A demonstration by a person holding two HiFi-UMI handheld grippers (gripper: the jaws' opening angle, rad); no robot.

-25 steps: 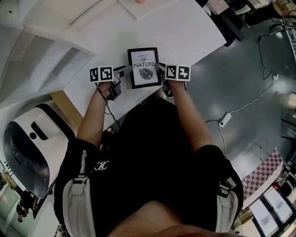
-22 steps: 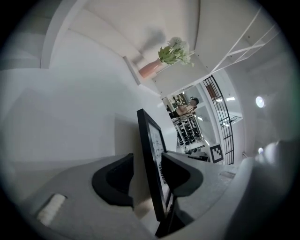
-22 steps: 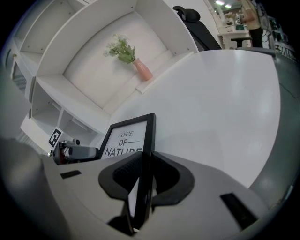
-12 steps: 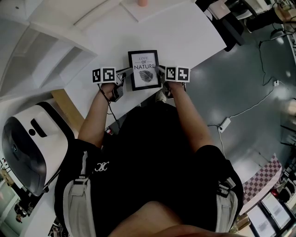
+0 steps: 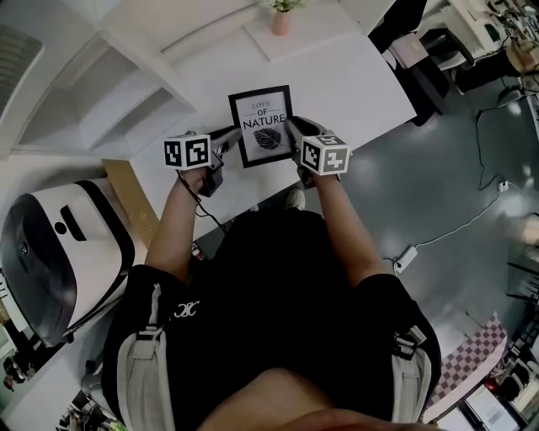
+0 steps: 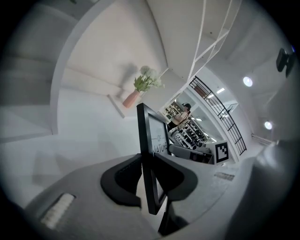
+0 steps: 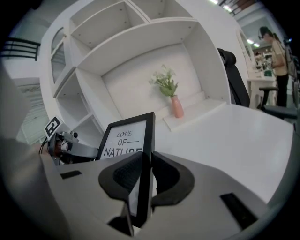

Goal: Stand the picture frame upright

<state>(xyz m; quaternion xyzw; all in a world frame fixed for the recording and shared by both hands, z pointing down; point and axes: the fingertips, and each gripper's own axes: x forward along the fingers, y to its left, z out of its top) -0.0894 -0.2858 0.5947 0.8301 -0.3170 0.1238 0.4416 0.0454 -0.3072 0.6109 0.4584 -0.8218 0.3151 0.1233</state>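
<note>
The picture frame (image 5: 262,125) is black with a white print of words and a leaf. It is held above the white table (image 5: 354,76), one gripper on each side edge. My left gripper (image 5: 231,135) is shut on its left edge; the jaws have just been closing onto it. In the left gripper view the frame (image 6: 146,136) stands edge-on between the dark pads (image 6: 123,180) of my left gripper (image 6: 149,179). My right gripper (image 5: 293,129) is shut on the right edge. The right gripper view shows the print (image 7: 123,138) facing left, with my right gripper (image 7: 146,180) clamping the edge.
A pink vase with a plant (image 5: 281,18) stands at the back of the table on a low step. White shelving (image 5: 126,93) rises to the left. A dark office chair (image 7: 233,77) stands at the table's right end. A cable (image 5: 455,198) lies on the grey floor.
Both grippers have risen with the frame between them, and their marker cubes look larger in the head view. The frame now sits higher and more tilted up off the table.
</note>
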